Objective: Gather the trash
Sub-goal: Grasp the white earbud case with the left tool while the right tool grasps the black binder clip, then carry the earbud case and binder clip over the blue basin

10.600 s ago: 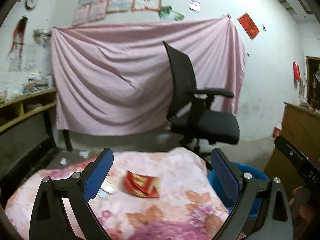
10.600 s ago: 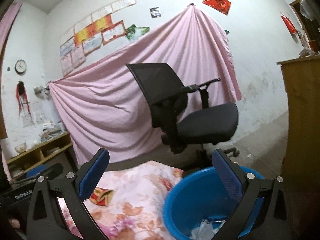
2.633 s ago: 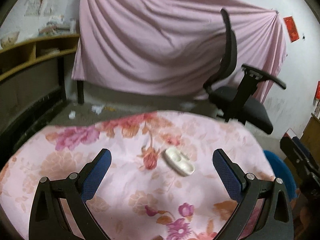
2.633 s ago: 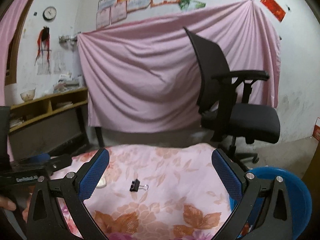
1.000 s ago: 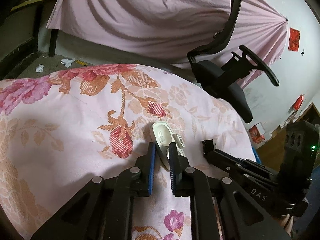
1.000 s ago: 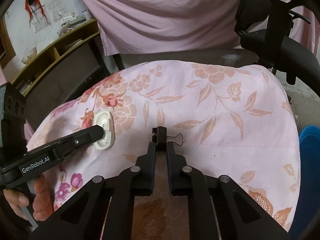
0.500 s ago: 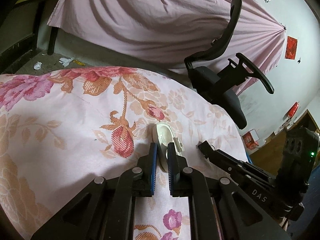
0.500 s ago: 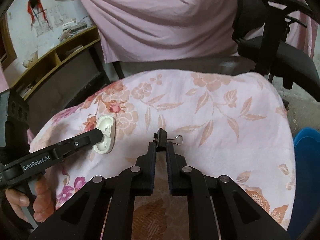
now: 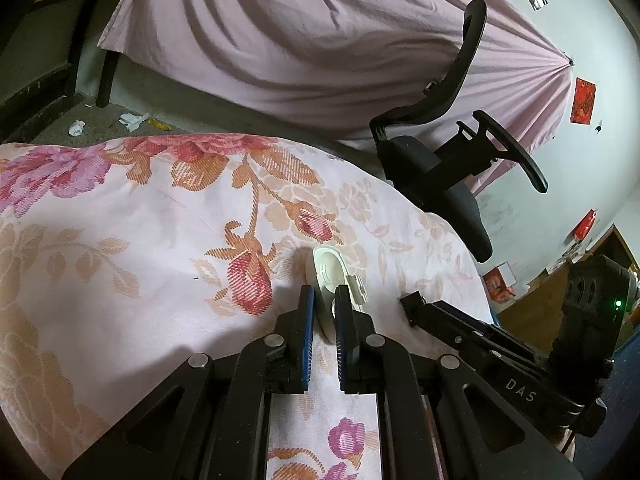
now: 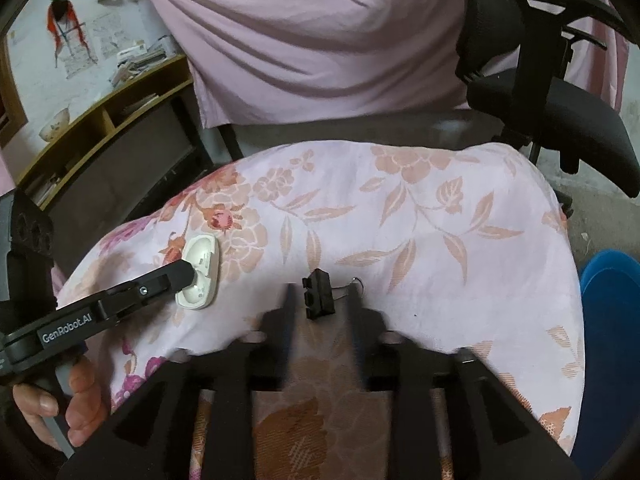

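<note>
A white oval plastic case [image 9: 326, 270] lies on the flowered pink cloth [image 9: 140, 240]. My left gripper [image 9: 324, 312] is shut on the case's near end; the right wrist view shows the same grip, left gripper [image 10: 188, 274] on the case [image 10: 202, 258]. A black binder clip [image 10: 318, 294] with wire handles sits on the cloth between the blurred fingers [image 10: 288, 304] of my right gripper [image 10: 320, 304]. Those jaws are opening, and the pads stand clear of the clip. In the left wrist view the right gripper [image 9: 412, 306] reaches in from the right.
A blue tub [image 10: 608, 320] stands low at the right, beside the cloth-covered table. A black office chair [image 10: 560, 112] is behind the table, in front of a hanging pink sheet [image 9: 300, 40]. Wooden shelves [image 10: 112, 120] line the left. Paper scraps [image 9: 132, 120] lie on the floor.
The right gripper's jaws have parted and let go of the binder clip, which now sits between them. The left gripper stays shut on the white case.
</note>
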